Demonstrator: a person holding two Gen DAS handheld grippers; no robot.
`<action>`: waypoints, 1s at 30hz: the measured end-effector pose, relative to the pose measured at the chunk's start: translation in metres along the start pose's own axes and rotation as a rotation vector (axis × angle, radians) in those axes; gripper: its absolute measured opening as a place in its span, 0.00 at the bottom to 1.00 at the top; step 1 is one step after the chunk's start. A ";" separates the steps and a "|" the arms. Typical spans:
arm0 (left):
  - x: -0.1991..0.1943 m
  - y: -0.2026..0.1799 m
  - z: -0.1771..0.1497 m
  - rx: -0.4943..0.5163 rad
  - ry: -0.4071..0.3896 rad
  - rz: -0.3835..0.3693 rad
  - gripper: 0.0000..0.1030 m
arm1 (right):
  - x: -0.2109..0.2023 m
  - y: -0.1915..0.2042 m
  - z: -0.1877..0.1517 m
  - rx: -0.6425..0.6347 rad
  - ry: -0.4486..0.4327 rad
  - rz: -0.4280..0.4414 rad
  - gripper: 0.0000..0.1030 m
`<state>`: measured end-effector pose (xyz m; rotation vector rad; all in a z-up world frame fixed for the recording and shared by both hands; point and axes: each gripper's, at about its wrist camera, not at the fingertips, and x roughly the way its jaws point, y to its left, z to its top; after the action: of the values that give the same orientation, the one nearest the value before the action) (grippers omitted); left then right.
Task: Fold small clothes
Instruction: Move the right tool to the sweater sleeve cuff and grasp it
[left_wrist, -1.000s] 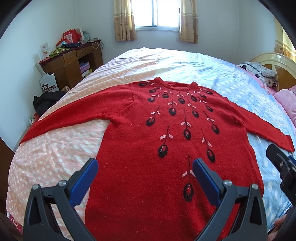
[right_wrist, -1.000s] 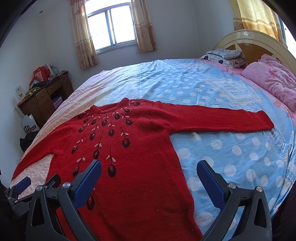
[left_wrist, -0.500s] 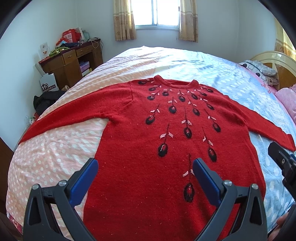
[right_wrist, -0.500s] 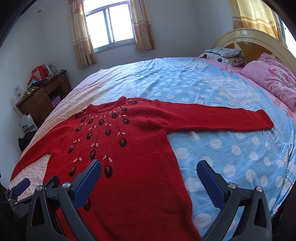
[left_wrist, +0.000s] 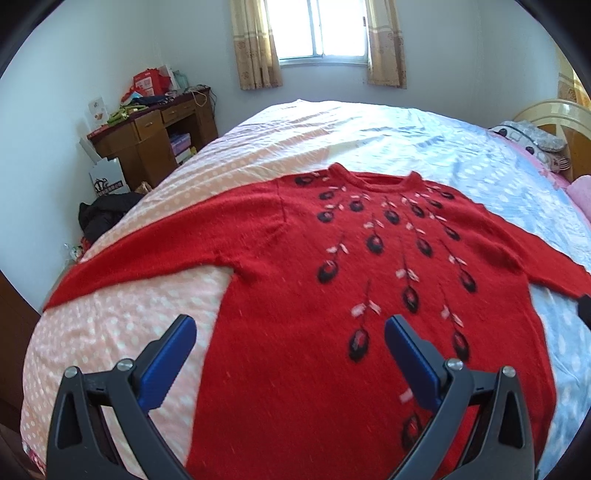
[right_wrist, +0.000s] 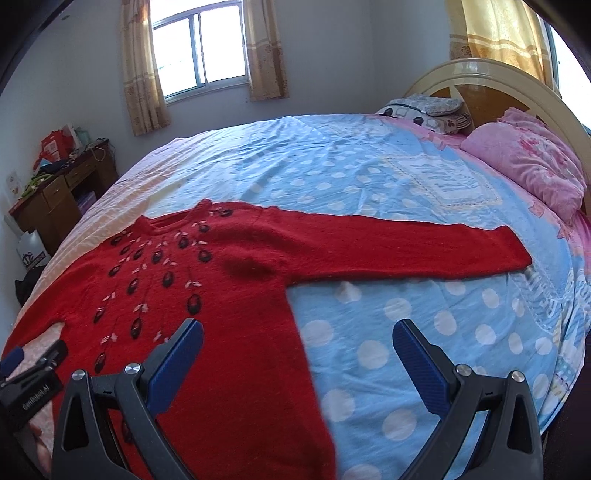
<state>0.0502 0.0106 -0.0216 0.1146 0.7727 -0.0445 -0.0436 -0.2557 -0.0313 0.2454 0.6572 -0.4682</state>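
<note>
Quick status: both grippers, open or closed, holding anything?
Left gripper: open, holding nothing, above the sweater.
Right gripper: open, holding nothing, above the sweater's edge and the bed.

Left gripper and right gripper: black triangular-cutout frames, silver screws at the pivots, and flat blue ribbed fingers. In the right wrist view, the left gripper's black body carries white "GenRobot.AI" lettering.
</note>
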 end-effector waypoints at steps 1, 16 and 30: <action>0.004 0.000 0.003 0.000 0.005 0.010 1.00 | 0.002 -0.003 0.001 0.007 0.003 -0.004 0.99; 0.034 -0.016 0.013 0.026 0.064 0.053 1.00 | 0.033 -0.053 0.011 0.091 0.039 -0.066 0.99; 0.059 -0.003 0.016 -0.016 0.031 0.006 1.00 | 0.036 -0.155 0.023 0.235 -0.057 -0.139 0.99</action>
<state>0.1034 0.0061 -0.0519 0.1028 0.8040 -0.0313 -0.0825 -0.4113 -0.0477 0.4085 0.5652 -0.6852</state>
